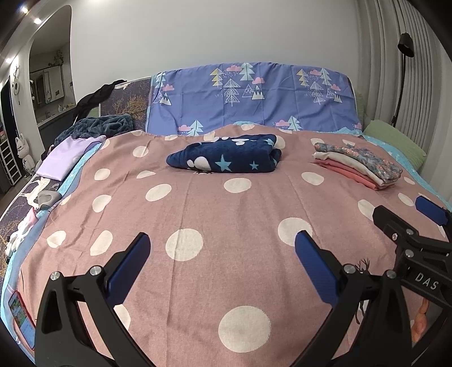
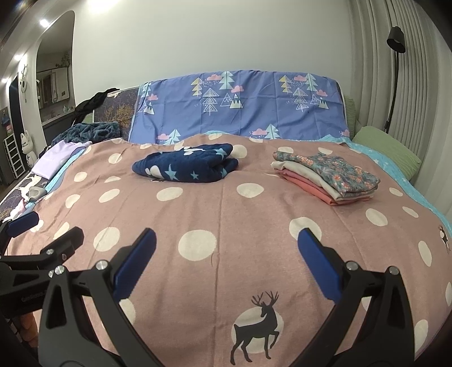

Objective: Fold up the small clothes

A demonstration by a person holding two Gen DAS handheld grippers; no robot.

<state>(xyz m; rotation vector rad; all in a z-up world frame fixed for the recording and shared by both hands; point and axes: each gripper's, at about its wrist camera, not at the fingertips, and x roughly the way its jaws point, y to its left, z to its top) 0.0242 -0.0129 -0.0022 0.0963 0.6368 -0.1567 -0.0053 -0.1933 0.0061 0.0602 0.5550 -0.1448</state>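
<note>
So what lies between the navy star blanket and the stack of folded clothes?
Only bare polka-dot bedspread between navy star blanket and folded stack; both wrist views show it.

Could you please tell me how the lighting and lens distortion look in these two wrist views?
Left wrist view: strong fisheye bend, dark vignette corners, ceiling lights glaring top left; the navy star blanket stays sharp. Right wrist view: same barrel curve, the ceiling glare blown out brighter; the folded clothes stack is evenly lit with soft shadows.
</note>
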